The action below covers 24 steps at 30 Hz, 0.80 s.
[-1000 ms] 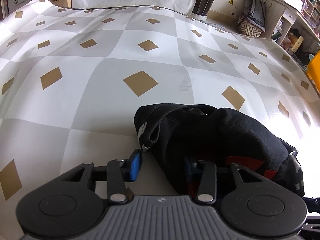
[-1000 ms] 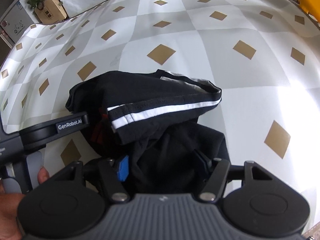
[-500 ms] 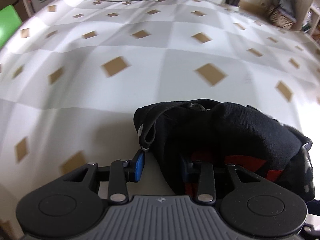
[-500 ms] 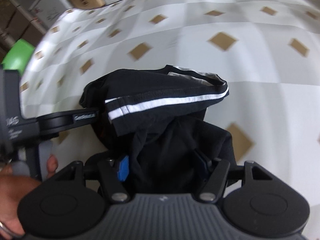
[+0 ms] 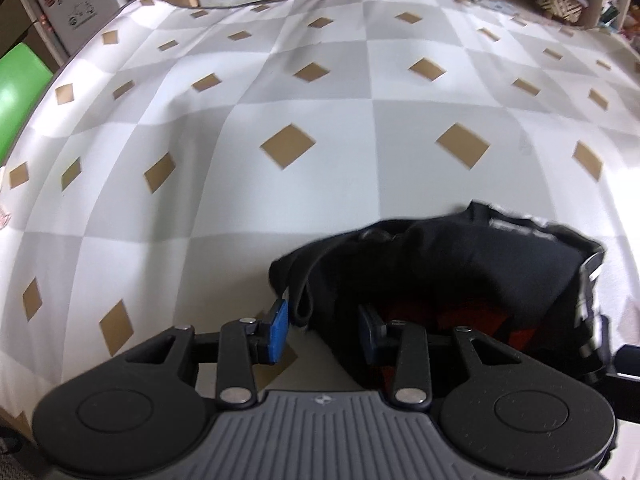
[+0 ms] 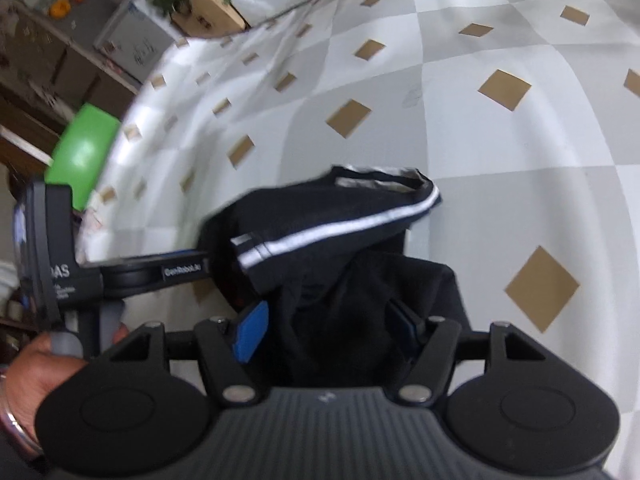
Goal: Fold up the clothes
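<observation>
Here, on the left of the right wrist view, a hand (image 6: 44,364) grips the handle of the left gripper (image 5: 324,330), whose blue pads seem to pinch a hanging fold of the black garment (image 6: 340,240), though blur leaves the contact uncertain. That garment, bunched with a white stripe along one edge, sits at the near side of the checked tablecloth (image 5: 320,100), and further right the right gripper (image 6: 332,330) has its jaws clamped on a thick wad of the same cloth.
</observation>
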Motion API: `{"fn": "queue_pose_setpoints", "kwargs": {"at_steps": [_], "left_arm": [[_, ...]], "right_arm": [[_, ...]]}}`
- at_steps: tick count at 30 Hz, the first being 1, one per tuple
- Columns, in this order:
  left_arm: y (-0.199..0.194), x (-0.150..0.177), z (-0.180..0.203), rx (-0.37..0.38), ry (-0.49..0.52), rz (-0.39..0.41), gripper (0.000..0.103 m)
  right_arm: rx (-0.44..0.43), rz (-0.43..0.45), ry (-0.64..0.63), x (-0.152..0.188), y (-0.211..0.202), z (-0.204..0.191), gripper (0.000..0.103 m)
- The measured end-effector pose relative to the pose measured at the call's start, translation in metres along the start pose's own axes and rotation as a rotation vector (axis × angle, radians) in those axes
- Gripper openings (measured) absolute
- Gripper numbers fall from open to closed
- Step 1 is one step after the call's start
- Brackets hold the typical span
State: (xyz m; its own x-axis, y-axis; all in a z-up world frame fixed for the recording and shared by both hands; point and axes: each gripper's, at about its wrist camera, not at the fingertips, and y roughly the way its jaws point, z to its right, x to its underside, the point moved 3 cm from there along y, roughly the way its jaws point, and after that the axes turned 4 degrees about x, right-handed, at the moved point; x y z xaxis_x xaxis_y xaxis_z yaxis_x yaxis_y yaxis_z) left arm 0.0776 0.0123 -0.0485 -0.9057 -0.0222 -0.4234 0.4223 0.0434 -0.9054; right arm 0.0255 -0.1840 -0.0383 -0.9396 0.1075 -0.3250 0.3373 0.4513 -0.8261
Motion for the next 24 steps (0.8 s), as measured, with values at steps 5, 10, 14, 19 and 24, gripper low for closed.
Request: {"fn": "queue_pose_setpoints", "kwargs": {"at_steps": [5,10,14,19,24], "left_arm": [[0.014,0.004,-0.004,0.023,-0.060,-0.026,0.039],[0.020,0.007,0.000,0.044,-0.066,-0.021,0.043],[0.021,0.005,-0.001,0.068,-0.079,-0.022,0.045],[0.021,0.004,-0.006,0.096,-0.110,-0.023,0.046],[0.021,0.003,-0.009,0.091,-0.113,-0.025,0.046]], "right_arm": [[-0.038,0.013,0.042,-0.008,0.003,-0.001,0.063],[-0.029,-0.005,0.029,-0.011,0.015,-0.011,0.063],[-0.003,-0.006,-0.004,-0.012,0.021,-0.020,0.063],[0.031,0.014,-0.062,-0.011,0.029,-0.031,0.055],[0.072,0.034,-0.131,-0.010,0.033,-0.040,0.018]]}}
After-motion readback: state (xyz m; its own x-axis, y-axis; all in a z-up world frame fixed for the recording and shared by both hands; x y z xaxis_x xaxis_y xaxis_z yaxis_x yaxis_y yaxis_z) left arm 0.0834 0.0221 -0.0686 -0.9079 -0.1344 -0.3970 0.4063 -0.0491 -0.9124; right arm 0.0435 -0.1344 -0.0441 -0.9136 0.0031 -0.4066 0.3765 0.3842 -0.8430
